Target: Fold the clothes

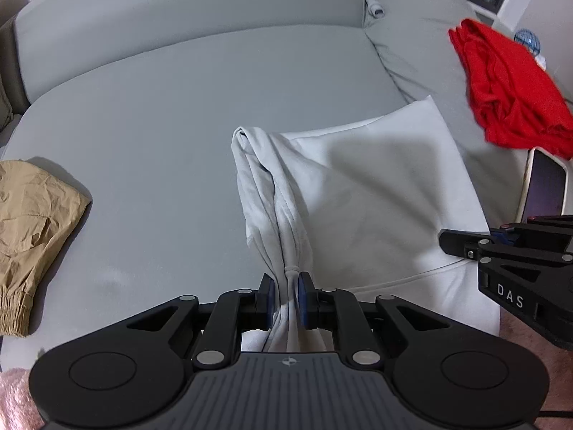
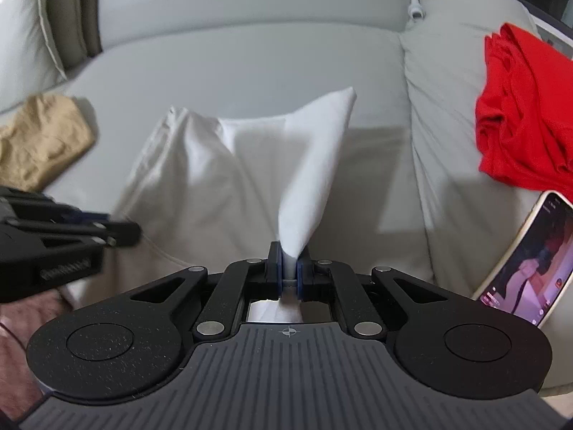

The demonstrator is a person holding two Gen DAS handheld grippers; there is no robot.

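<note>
A pale grey-white garment (image 1: 376, 193) lies on the grey sofa seat (image 1: 161, 125). My left gripper (image 1: 289, 286) is shut on a bunched edge of it at the garment's left side, lifting a ridge of cloth. My right gripper (image 2: 290, 268) is shut on another part of the same garment (image 2: 215, 179), pulling up a cone of fabric. The right gripper also shows at the right edge of the left wrist view (image 1: 508, 251); the left one shows at the left edge of the right wrist view (image 2: 64, 236).
A tan garment (image 1: 32, 229) lies at the seat's left. A red garment (image 1: 508, 86) is draped over the right armrest (image 2: 447, 114). A phone (image 2: 526, 261) with a lit screen leans by the armrest. The backrest (image 1: 179, 18) rises behind.
</note>
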